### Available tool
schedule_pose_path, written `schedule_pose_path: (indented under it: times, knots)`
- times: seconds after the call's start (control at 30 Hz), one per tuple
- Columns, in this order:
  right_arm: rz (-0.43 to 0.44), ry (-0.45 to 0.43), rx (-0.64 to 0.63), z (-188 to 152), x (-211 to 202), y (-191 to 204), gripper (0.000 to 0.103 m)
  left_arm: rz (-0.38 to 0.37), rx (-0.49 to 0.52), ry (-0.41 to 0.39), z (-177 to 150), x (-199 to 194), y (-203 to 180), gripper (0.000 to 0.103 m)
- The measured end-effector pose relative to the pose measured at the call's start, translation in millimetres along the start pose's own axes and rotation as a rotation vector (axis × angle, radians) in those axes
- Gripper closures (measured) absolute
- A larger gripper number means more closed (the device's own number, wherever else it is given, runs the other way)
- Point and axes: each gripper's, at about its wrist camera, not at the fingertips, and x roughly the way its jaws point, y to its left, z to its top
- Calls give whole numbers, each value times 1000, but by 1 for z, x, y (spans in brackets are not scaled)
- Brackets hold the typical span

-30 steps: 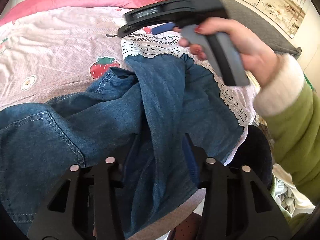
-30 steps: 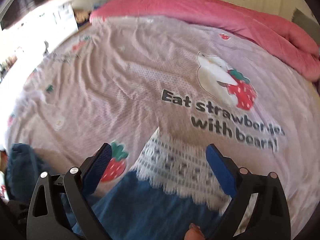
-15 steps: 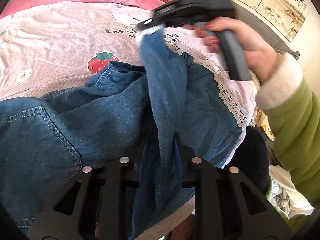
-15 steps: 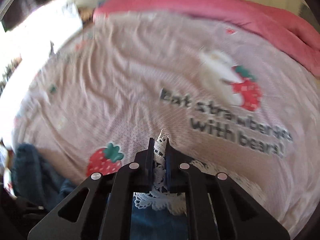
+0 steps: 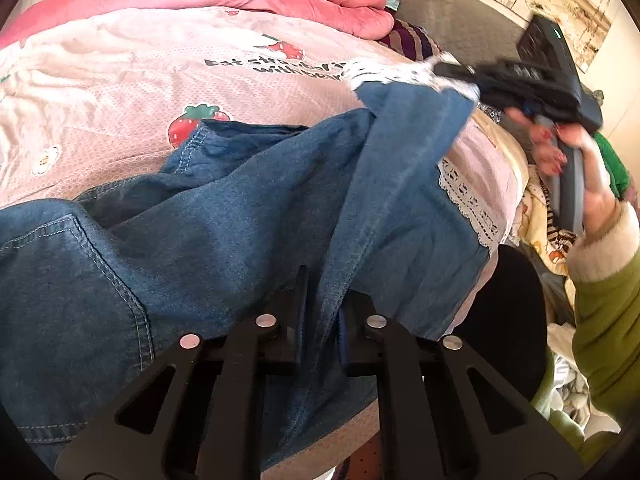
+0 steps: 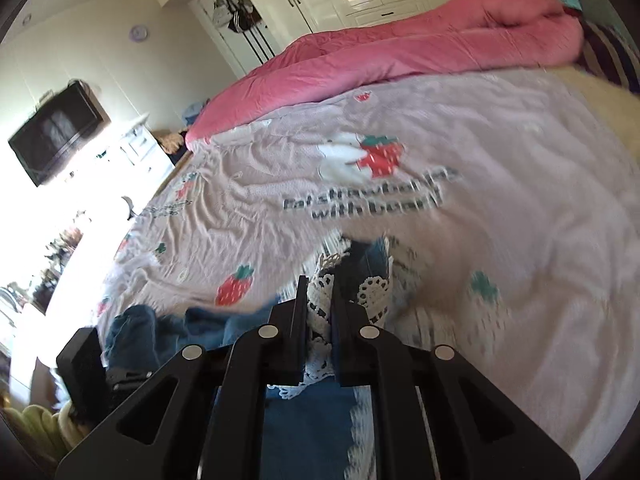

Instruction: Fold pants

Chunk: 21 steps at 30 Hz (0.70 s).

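The blue denim pants with white lace hems [image 5: 248,240] lie crumpled on the bed ahead of the left gripper [image 5: 319,320], clamped on a fold as anchor; the right gripper [image 6: 319,320] pinches the lace hem [image 6: 320,312], likely to straighten that leg.

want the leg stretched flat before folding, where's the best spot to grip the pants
By the lace hem at the leg's end and the bunched denim near the waist. The pants run as a long strip across the bedspread, so come at each end from the bed's near edge. The right tongs and left tongs already pinch there.
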Motion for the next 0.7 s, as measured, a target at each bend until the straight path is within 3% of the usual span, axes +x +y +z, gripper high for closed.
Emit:
schedule_pose_path:
  times: [0.07,0.23,0.27,0.33,0.4,0.57,0.7]
  knots:
    - [34,14,26,-21,-8,-12,91,8,5,5,-2,-1,0,98]
    - [0,65,55,-55,-11,-29,87,17,18,17,-4,-2,-3,98]
    - [0,67,56,-59,-13,-30,84,18,20,17,-4,-2,-4,98]
    - [9,64,42,-65,-19,-30,68,21,26,22,-5,-2,-5,98]
    - [4,68,20,-68,-22,-27,63,26,34,30,-5,1,-7,98]
    - [-33,98,-10,-73,-25,-25,64,46,58,33,-5,0,-12,98]
    - [-77,146,-15,-87,-26,-29,90,67,81,36,-7,2,-15,98]
